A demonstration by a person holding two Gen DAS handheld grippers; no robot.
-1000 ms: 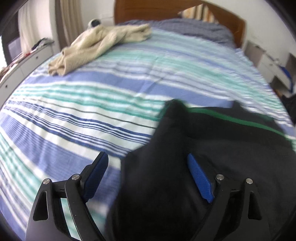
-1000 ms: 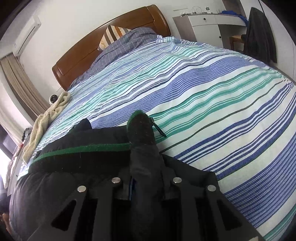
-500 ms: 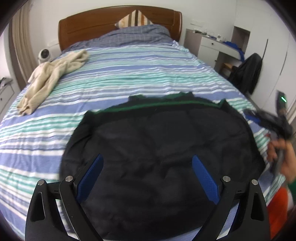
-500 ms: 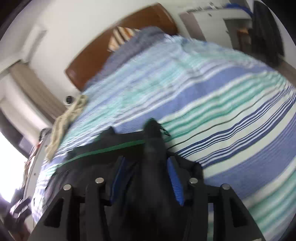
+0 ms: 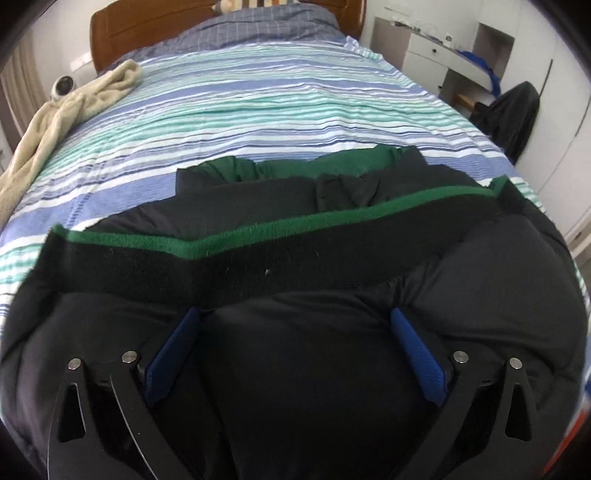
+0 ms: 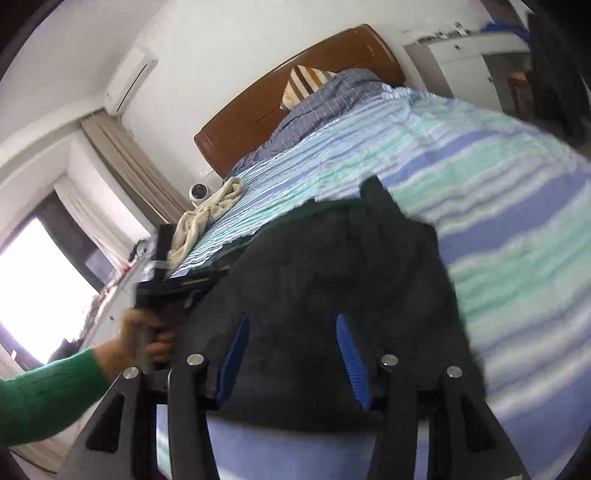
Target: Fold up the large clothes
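Nearest to me, my left tongs [image 5: 293, 332] stand wide apart, their blue pads resting on the puffy black jacket [image 5: 295, 369] with nothing pinched between them. My right tongs [image 6: 291, 343] are also apart over the same jacket, holding nothing; that view is smeared, so I cannot say whether they touch the cloth.

The jacket lies on the near part of the bed [image 5: 258, 99], spread broad across the striped cover. Just past my left pads runs its black knit band with the green edge [image 5: 258, 230], and beyond that a bunched strip of green lining [image 5: 332, 162] shows at the far side. I judge the work about midway: the garment looks doubled over once, lumpy and uneven, and it needs smoothing and at least one more fold before it makes a neat packet.

Farther up the bed on my left lies a cream towel [image 5: 66, 110], well apart from the jacket, and past it the wooden headboard [image 5: 147, 22].

Only the left view gives me the green band and lining sharply. Only the right view shows my left hand [image 6: 136, 343] in its green sleeve gripping the other tool, plus the window [image 6: 40, 288] beside the bed.
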